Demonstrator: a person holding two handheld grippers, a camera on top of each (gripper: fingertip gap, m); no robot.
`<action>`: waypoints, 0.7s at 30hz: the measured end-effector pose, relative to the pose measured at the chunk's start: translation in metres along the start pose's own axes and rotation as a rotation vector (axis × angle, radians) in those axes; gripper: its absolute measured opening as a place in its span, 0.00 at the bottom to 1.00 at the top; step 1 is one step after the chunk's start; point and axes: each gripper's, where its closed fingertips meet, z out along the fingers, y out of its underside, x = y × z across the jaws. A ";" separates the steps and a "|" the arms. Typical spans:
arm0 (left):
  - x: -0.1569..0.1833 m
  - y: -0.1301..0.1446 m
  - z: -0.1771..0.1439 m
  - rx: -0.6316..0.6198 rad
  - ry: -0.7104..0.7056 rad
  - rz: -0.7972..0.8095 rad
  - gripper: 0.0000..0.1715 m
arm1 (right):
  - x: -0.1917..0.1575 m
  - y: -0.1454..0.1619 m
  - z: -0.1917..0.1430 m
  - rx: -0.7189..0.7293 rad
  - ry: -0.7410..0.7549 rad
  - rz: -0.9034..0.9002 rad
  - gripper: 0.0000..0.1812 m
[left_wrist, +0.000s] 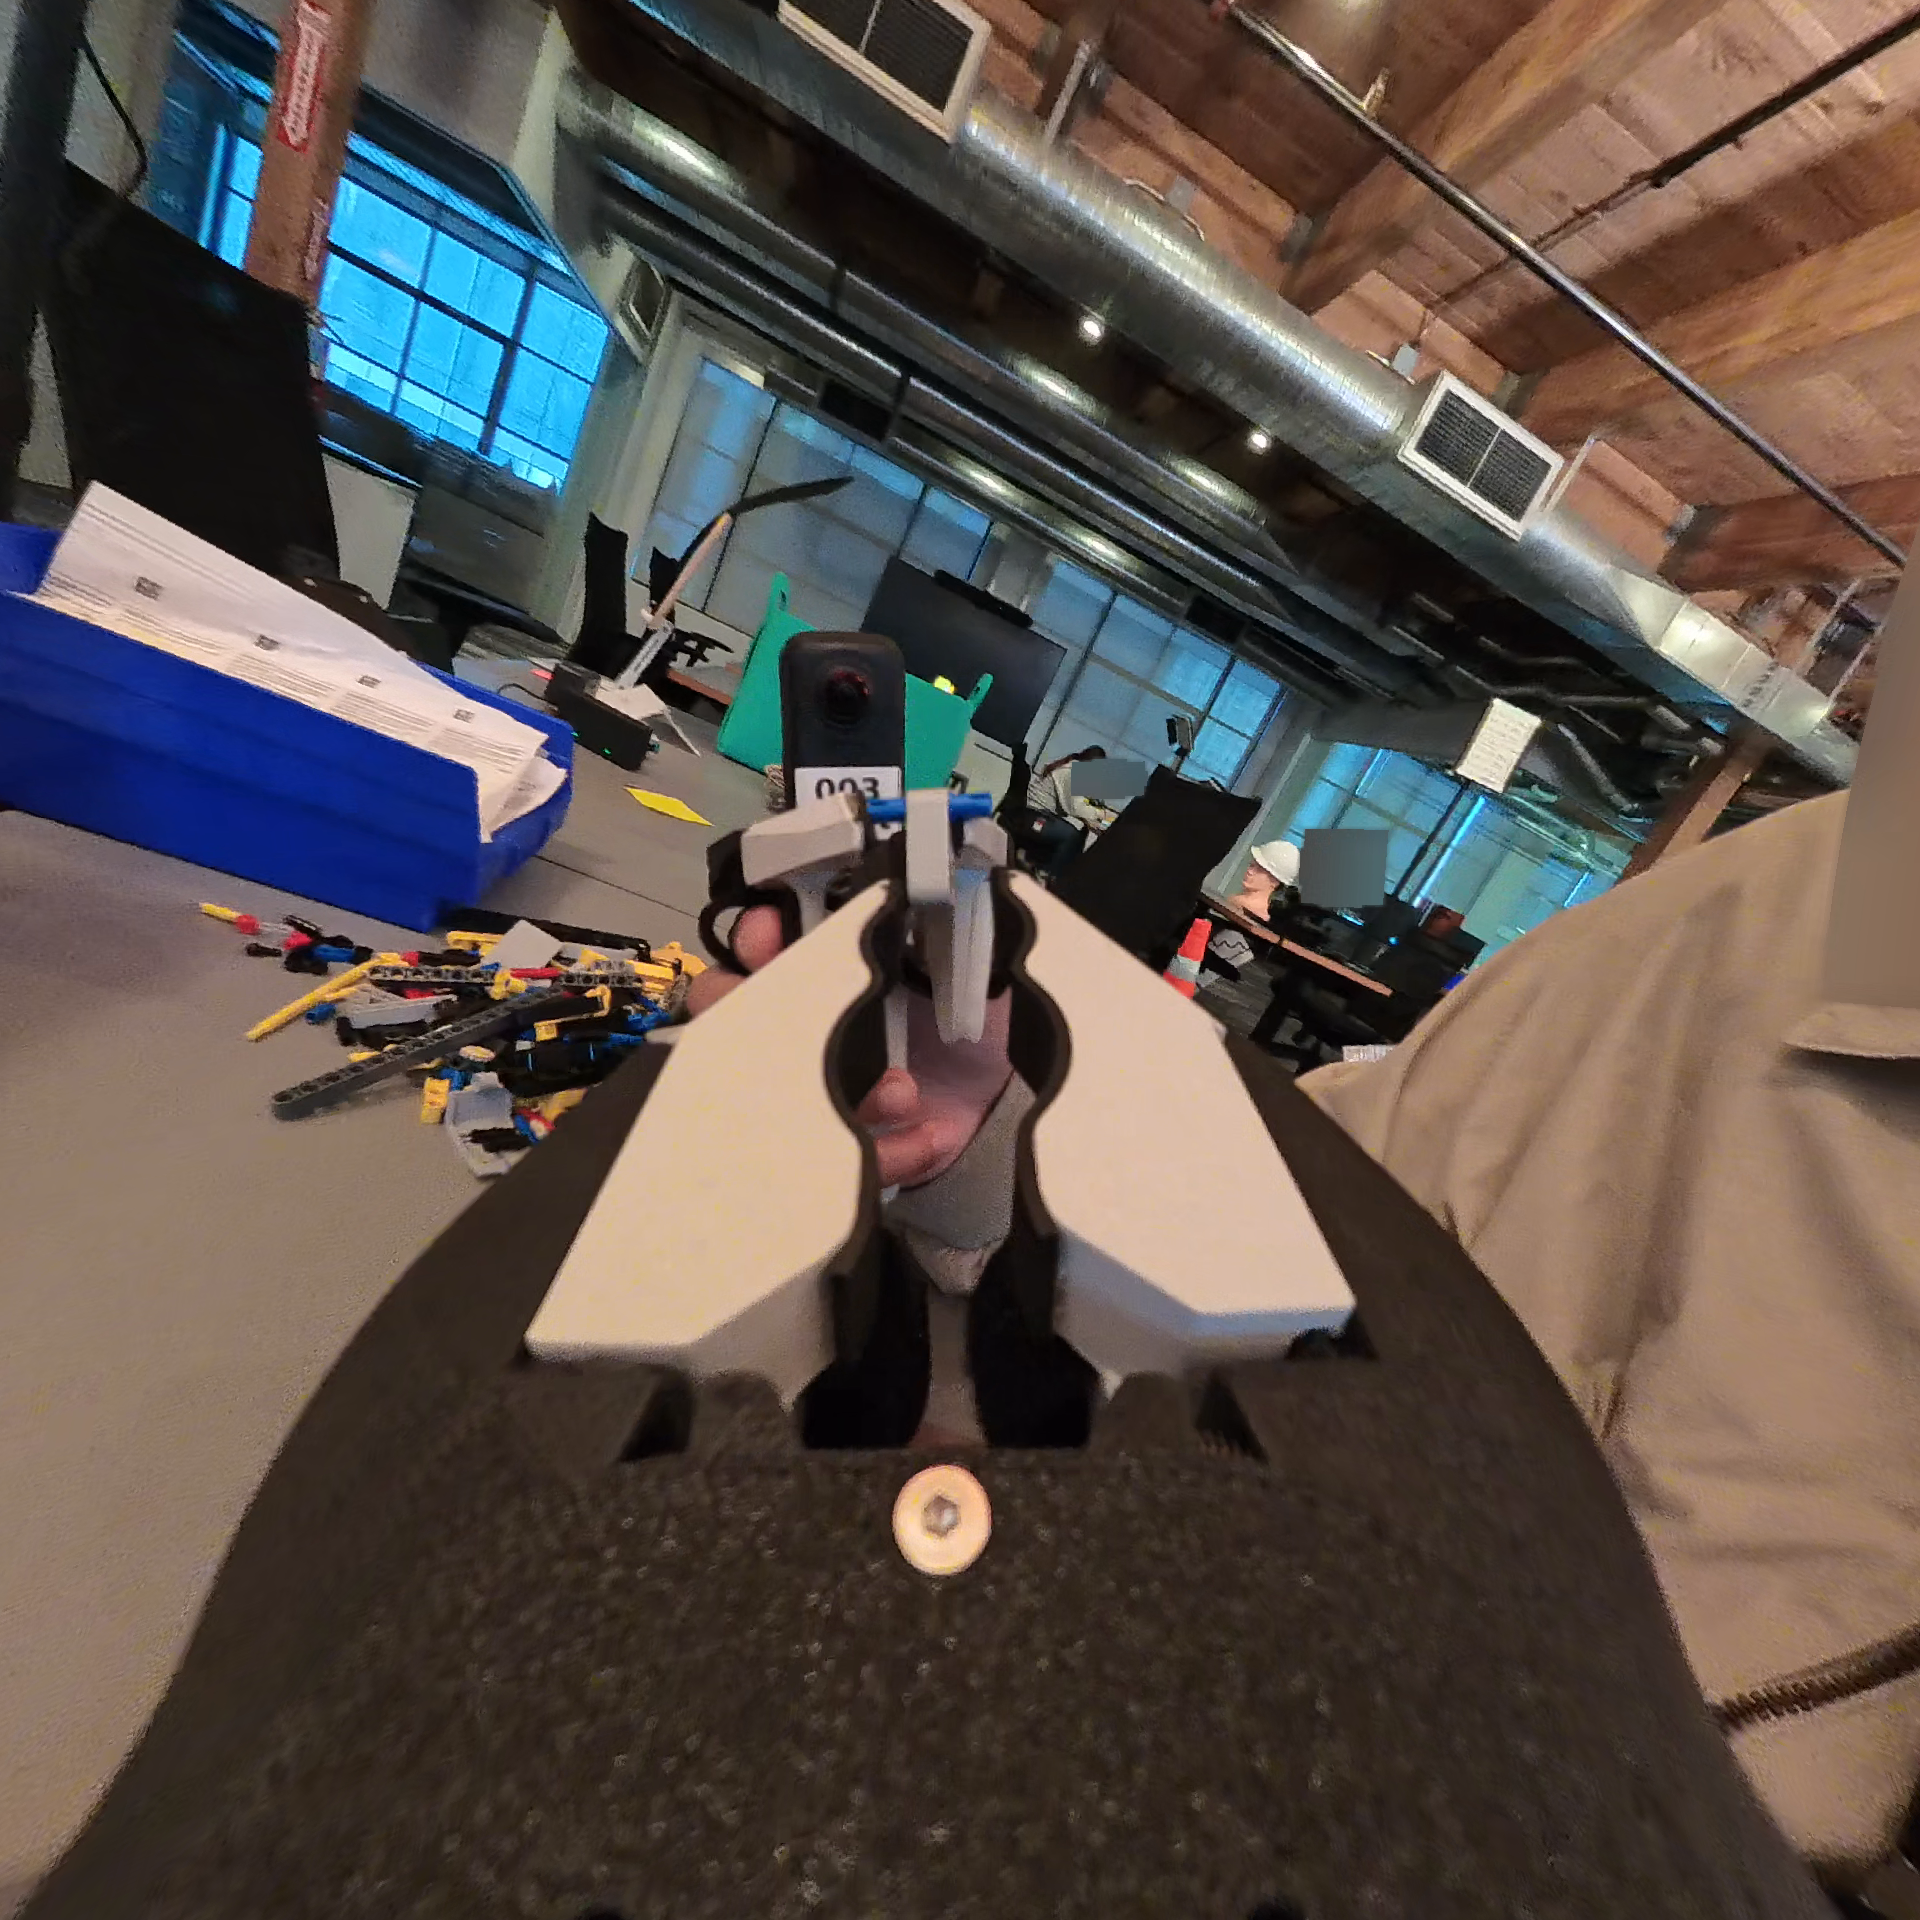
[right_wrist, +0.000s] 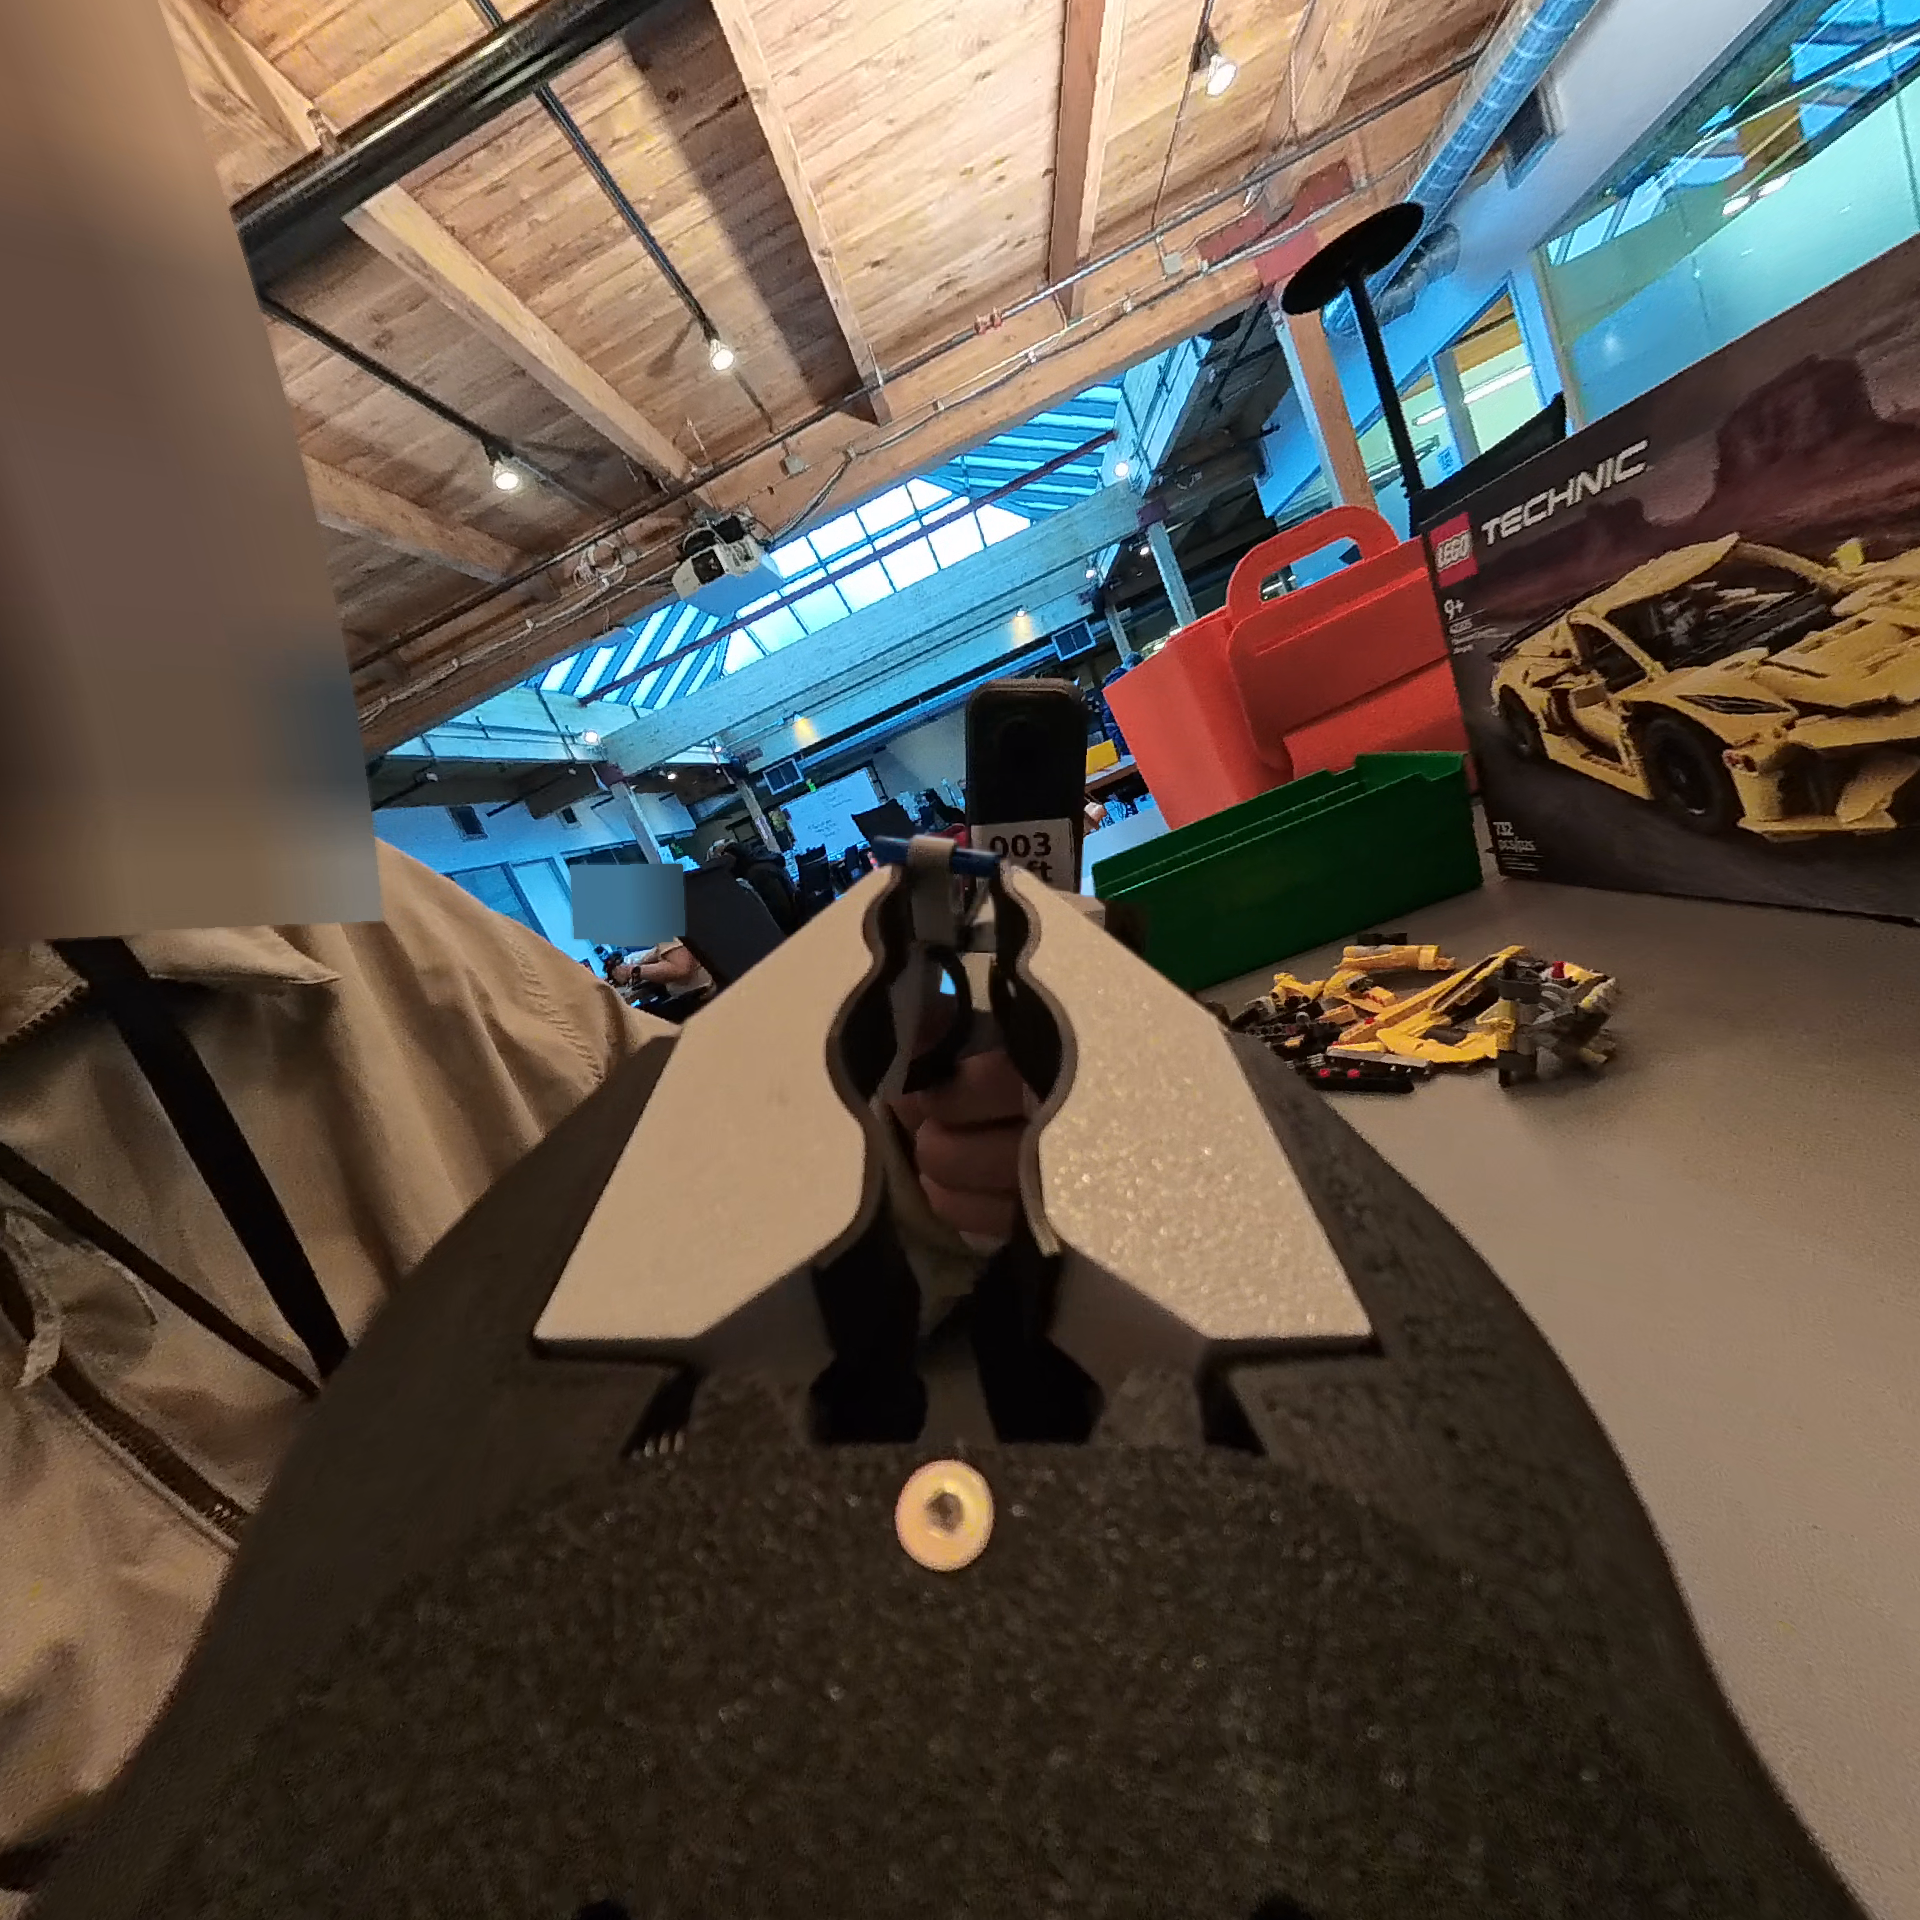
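Left gripper (left_wrist: 940, 883): jaws nearly closed, pinching a small grey brick piece (left_wrist: 928, 847) at the fingertips. A blue pin (left_wrist: 928, 805) runs crosswise through its top. The piece is in the air between the two grippers, above the grey table (left_wrist: 208, 1195).

Right gripper (right_wrist: 940, 896): jaws nearly closed too, tips on the same grey brick piece (right_wrist: 928, 868) with its blue pin (right_wrist: 928, 854). From either view I can't tell how the load is split between the two.

Handling, my read: hard moulded plastic, very light, stiff, smooth, so slippery under a point grip. It won't crush, but it can twist or pop out. Grip the flat grey faces, not the round pin. The pin joint is probably friction fit and may slide.

Gripper fingers are light grey, faceted, matte, with wavy black inner edges; the bodies are coarse black foam-like material.

Further out on the left: a loose pile of bricks (left_wrist: 488, 1008), yellow, black, blue and long dark holed beams, then a blue bin (left_wrist: 208, 758) holding a printed booklet (left_wrist: 281, 634).

Right side: partly built yellow assembly (right_wrist: 1434, 1008) beside small loose parts, a green tray (right_wrist: 1288, 873), an orange carry case (right_wrist: 1299, 675) and a kit box (right_wrist: 1704, 665) picturing a yellow car. A beige sleeve (right_wrist: 260, 1143) is close in.
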 end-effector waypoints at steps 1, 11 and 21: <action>-0.001 0.002 0.001 -0.008 -0.005 0.005 0.07 | -0.002 0.001 0.001 -0.005 -0.009 0.001 0.08; -0.011 0.006 0.001 0.003 -0.041 -0.050 0.04 | 0.010 0.005 0.005 -0.016 0.112 -0.129 0.09; -0.017 0.004 0.000 0.038 -0.076 -0.017 0.04 | 0.017 0.002 0.004 0.016 0.181 -0.202 0.09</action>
